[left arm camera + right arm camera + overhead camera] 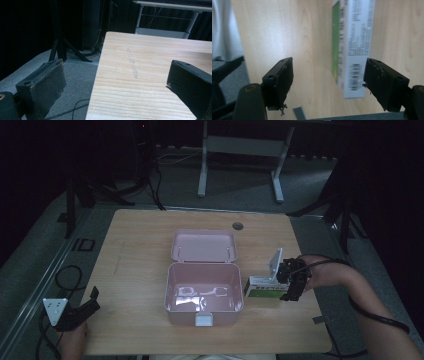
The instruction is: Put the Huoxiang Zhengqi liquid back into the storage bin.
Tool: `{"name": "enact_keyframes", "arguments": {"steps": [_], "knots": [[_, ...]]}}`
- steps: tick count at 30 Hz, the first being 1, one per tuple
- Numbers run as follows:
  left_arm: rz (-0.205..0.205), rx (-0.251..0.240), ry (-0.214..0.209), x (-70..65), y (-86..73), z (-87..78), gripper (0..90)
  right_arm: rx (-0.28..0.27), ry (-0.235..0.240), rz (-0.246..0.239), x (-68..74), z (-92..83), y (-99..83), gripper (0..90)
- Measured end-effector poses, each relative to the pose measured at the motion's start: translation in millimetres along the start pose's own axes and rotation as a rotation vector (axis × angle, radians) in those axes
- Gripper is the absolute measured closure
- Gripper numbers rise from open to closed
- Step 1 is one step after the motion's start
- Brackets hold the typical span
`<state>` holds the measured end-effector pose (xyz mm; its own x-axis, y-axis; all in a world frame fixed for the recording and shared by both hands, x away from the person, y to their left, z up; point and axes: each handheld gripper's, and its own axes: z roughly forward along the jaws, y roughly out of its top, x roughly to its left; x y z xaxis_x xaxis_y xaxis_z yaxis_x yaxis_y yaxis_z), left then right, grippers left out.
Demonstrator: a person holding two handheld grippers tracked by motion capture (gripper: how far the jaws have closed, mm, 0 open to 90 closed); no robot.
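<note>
Box (263, 289) lies beside open pink case (204, 292) – prob. going in; right gripper (291, 284) unclenched around it, not gripping. Left gripper (80, 312) parked, released.

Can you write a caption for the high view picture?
Right gripper open beside a green-and-white box, next to an open pink case.

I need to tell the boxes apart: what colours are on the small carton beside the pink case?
White with a green face and a barcode: the small carton, clearest in the right gripper view.
</note>
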<state>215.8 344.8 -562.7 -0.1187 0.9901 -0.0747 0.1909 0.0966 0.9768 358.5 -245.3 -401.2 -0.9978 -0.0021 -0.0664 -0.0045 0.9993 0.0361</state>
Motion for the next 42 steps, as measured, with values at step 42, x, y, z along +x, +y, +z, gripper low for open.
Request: {"name": "enact_keyframes", "arguments": {"steps": [42], "knots": [[0.008, 0.006, -0.004, -0.5, 0.0, 0.7, 2.1, 0.064, 0.040, 0.033, -41.7, 54.4, 11.0, 50.8]]}}
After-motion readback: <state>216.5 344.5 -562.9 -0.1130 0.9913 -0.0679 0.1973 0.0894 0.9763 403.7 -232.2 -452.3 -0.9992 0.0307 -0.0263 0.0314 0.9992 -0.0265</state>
